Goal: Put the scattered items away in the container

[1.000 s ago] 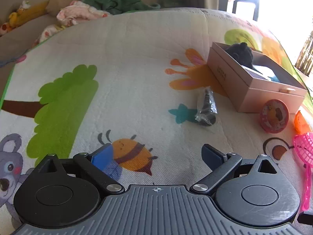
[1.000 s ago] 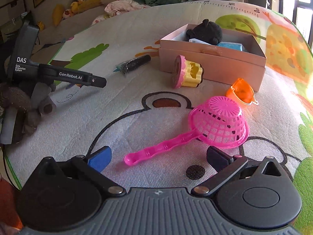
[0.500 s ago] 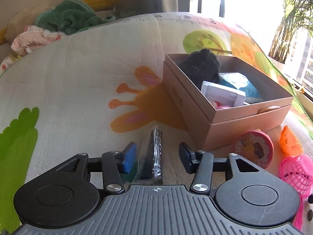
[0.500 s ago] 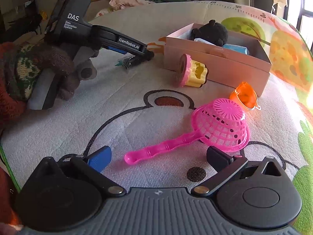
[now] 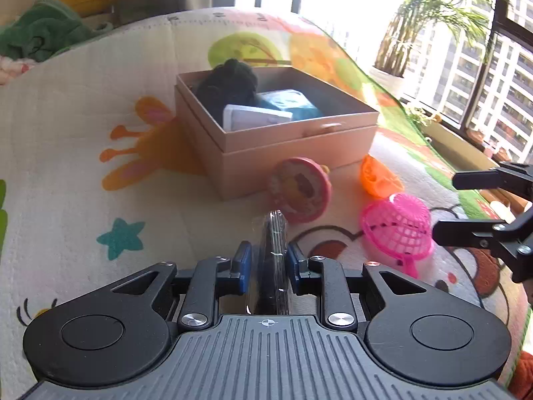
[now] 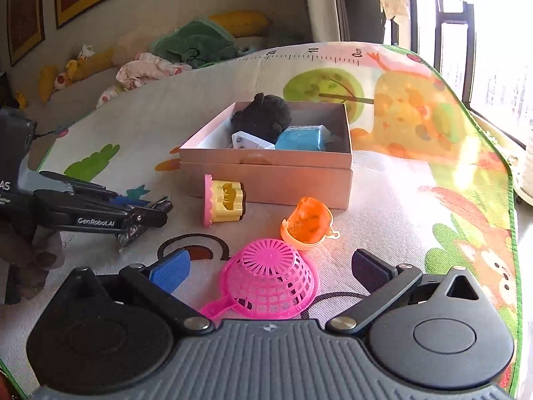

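Observation:
My left gripper (image 5: 268,260) is shut on a black item in a clear plastic wrapper (image 5: 274,253) and holds it above the play mat; it also shows in the right wrist view (image 6: 146,215). The pink cardboard box (image 5: 286,153) ahead holds a black plush toy (image 5: 230,83), a white packet and a blue packet. My right gripper (image 6: 268,266) is open, its jaws on either side of an upturned pink strainer (image 6: 269,286). A yellow and pink cupcake toy (image 6: 223,205) and an orange shell toy (image 6: 308,223) lie in front of the box (image 6: 266,180).
The cartoon play mat (image 6: 416,200) covers the floor. A sofa with green and pink cloths and plush toys (image 6: 186,46) stands behind. A window and a potted plant (image 5: 416,33) are on the right past the mat's edge.
My left gripper closed on the wrapped black item, lifted it and swung right toward the box. My right gripper moved forward, so the pink strainer now sits between its open jaws.

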A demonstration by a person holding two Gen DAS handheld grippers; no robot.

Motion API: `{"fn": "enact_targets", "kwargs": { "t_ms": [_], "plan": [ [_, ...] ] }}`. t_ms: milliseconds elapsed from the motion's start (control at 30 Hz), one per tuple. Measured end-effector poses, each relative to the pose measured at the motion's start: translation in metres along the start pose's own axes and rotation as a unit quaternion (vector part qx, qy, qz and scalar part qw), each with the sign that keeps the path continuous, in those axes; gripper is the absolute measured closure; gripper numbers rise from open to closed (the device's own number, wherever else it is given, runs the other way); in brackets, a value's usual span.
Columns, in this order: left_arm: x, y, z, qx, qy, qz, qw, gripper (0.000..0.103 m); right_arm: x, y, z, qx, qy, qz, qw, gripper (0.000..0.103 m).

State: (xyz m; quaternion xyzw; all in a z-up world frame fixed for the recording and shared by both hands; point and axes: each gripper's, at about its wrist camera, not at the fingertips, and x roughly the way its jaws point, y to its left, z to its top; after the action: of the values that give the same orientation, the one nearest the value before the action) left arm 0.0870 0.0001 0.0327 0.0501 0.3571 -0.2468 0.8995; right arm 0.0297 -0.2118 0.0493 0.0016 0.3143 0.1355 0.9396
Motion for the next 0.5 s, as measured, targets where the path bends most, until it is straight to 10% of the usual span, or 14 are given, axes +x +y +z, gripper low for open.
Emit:
{"fn": "enact_targets", "kwargs": {
  "t_ms": [367, 500],
  "plan": [
    [-0.017, 0.022, -0.032, -0.001, 0.005, 0.12, 0.9927, 0.004, 0.009, 0.019, -0.013, -0.035, 0.023, -0.005, 0.999, 0.0],
    [-0.024, 0.044, -0.037, -0.049, -0.004, 0.197, 0.9791, 0.002, 0.012, 0.026, -0.022, -0.064, 0.028, -0.024, 0.997, 0.0]
  ]
}}
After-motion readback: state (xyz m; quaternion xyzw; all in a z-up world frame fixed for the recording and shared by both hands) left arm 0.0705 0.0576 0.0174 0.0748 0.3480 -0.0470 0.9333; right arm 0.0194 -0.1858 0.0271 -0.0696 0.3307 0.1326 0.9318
